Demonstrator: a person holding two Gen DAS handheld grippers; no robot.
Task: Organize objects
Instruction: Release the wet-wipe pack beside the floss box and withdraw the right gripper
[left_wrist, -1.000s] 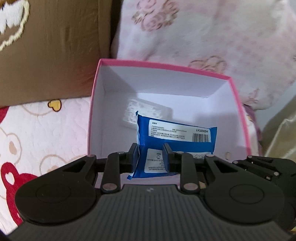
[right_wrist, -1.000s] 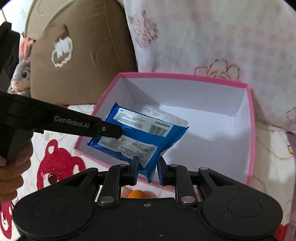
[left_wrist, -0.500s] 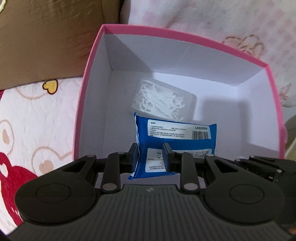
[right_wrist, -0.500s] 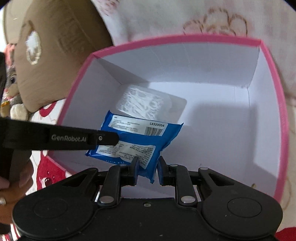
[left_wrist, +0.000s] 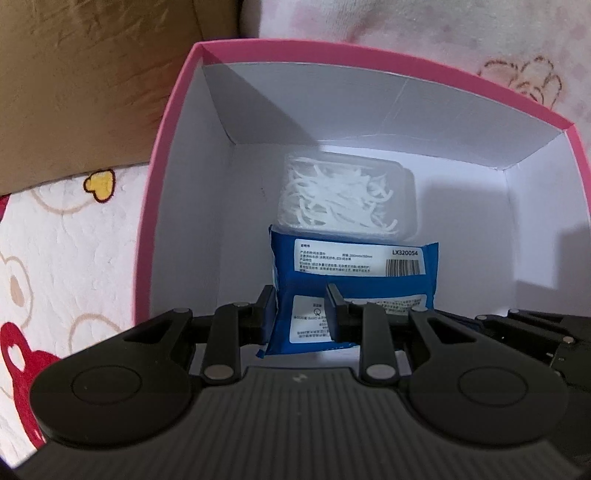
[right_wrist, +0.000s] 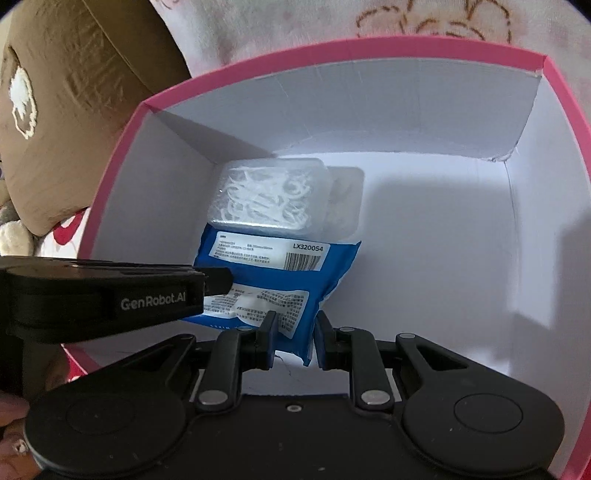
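Both claws are clamped on the same blue packet (left_wrist: 354, 280), one at each end. Seen from the left wrist, the left claw (left_wrist: 301, 314) pinches the packet's lower left part, with a white label showing between its black fingers (left_wrist: 334, 312); the right claw's black linkage sits at about 4 o'clock of that view. Seen from the right wrist, the right claw (right_wrist: 295, 338) grips the packet (right_wrist: 280, 273) by its lower corner, and the left claw (right_wrist: 218, 278) reaches in from 9 o'clock, its side printed "GenRobot.AI", its tip on the packet's left edge. Part of a hand (right_wrist: 14, 439) shows at about 8 o'clock of that view.

Held this way, the packet hangs inside an open box (left_wrist: 162, 206) with a pink outside and white inner walls, in the left half of the box, its printed face with barcode and the code LX320054 turned up toward the cameras. Whether its underside touches the floor of the box cannot be told.

At 12 o'clock from the packet, just beyond its top edge, a clear plastic case (left_wrist: 347, 197) full of small white picks lies on the box floor near the far wall.

Outside the box lie a pale quilt (left_wrist: 55, 258) with bear prints at 9 o'clock and a brown cushion (left_wrist: 92, 85) at 10 o'clock.
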